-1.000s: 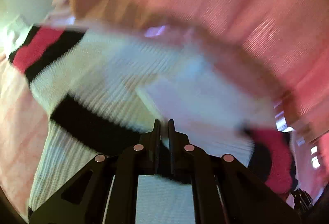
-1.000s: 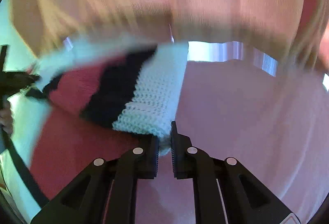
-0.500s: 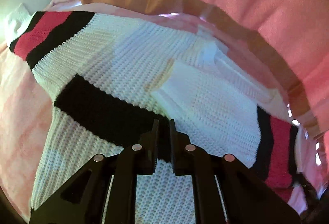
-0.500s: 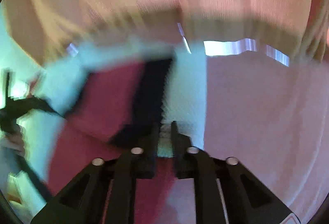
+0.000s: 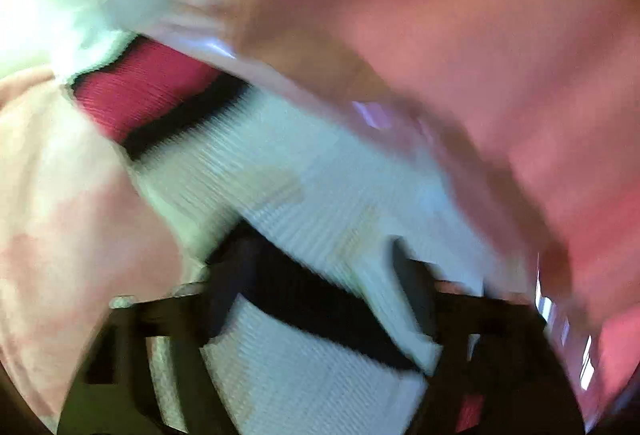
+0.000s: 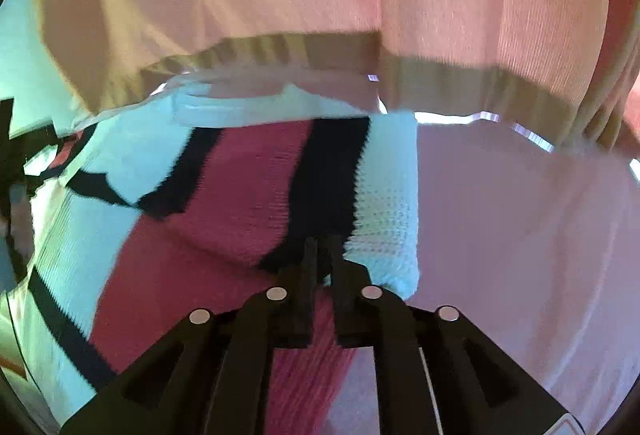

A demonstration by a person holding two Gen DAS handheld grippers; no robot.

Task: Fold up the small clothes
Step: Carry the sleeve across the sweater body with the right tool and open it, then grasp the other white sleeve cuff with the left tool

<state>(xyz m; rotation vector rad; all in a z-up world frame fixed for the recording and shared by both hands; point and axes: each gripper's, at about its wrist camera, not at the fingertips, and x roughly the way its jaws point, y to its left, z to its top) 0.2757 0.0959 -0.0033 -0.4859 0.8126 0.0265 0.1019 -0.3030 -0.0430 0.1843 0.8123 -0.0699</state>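
Left wrist view, risk: the left gripper [image 5: 320, 275] has let go of the sweater [image 5: 304, 195]. In my judgement the freed layer could slide or unroll, since nothing pins it and the view is smeared with motion.
Left wrist view, jaws: they have just been opening and stand wide apart. The knit lies under and between them, but neither pad presses on it.
Left wrist view, pose: the gripper tilts down over the sweater, rolled to one side.
Left wrist view, sweater: white knit with black and red bands, spread on the pink bedding [image 5: 52, 195], cuff at far left.
Right wrist view, risk: the right gripper [image 6: 322, 255] holds a thin edge only. A tug could slip it free or drag the folded sleeve askew.
Right wrist view, jaws: nearly closed, pinching the knit where black meets white.
Right wrist view, pose: angled down, with the sleeve running away to the far side.
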